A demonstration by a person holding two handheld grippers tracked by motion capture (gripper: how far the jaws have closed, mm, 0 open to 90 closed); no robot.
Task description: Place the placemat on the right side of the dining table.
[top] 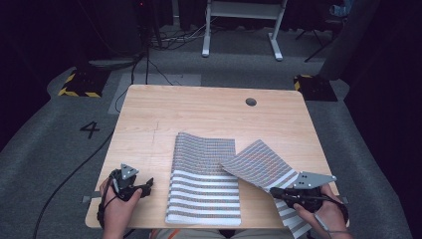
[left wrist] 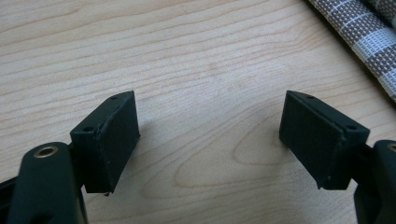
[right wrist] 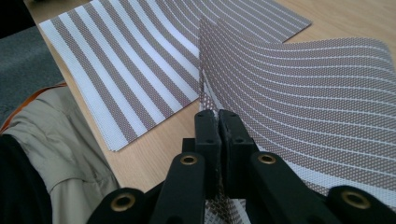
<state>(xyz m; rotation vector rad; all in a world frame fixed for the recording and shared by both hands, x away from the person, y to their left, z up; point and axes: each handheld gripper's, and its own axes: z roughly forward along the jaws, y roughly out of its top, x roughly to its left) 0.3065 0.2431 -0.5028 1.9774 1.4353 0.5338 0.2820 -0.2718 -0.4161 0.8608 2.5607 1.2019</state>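
Observation:
Two brown-and-white striped woven placemats are on the wooden table (top: 209,107). One placemat (top: 204,181) lies flat near the front middle. The second placemat (top: 261,167) is lifted and tilted to its right, its inner corner overlapping the flat one. My right gripper (top: 276,191) is shut on the lifted placemat's near edge; in the right gripper view the pads (right wrist: 218,123) pinch the curved sheet (right wrist: 317,93), with the flat placemat (right wrist: 140,65) behind. My left gripper (top: 148,186) rests at the front left, open, its fingers (left wrist: 109,140) over bare wood, with a placemat edge (left wrist: 364,42) at the upper right.
A round cable hole (top: 251,102) sits at the table's far right. Cables (top: 74,169) trail over the grey floor to the left, and white desk legs (top: 241,30) stand beyond the table. A person's trouser leg (right wrist: 56,154) shows below the table's front edge.

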